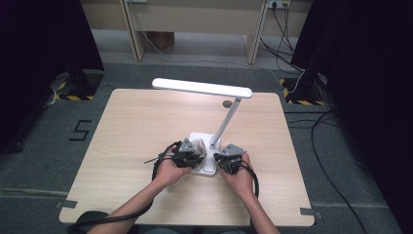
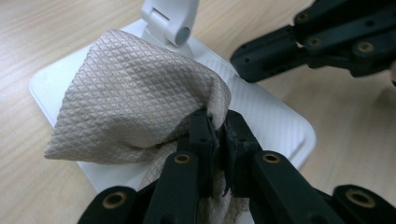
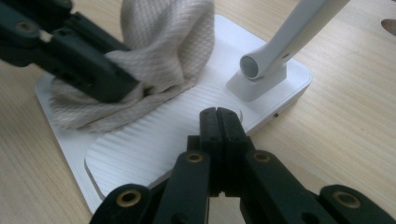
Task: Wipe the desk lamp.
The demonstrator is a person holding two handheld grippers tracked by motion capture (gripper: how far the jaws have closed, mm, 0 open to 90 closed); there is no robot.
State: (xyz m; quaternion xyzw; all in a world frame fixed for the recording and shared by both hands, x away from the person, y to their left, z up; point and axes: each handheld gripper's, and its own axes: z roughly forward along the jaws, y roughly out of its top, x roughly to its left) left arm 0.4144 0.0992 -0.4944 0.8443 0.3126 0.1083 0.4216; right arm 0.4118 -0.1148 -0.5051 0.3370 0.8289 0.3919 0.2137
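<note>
We see a beige cloth point(image 2: 135, 93) with a fine diamond-quilted weave lying on the white lamp base point(image 3: 154, 140), whose pad beside the cloth is ribbed in fine parallel lines. The lamp's arm point(image 1: 226, 122) is white too. Under the base, the table point(image 1: 136, 122) shows pale wood grain. Both grippers' jaws are black.

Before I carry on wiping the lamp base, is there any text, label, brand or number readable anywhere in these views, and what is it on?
"5": black mark on the grey floor, left of the table.
No lettering is visible on the lamp base, the cloth or either gripper.
</note>
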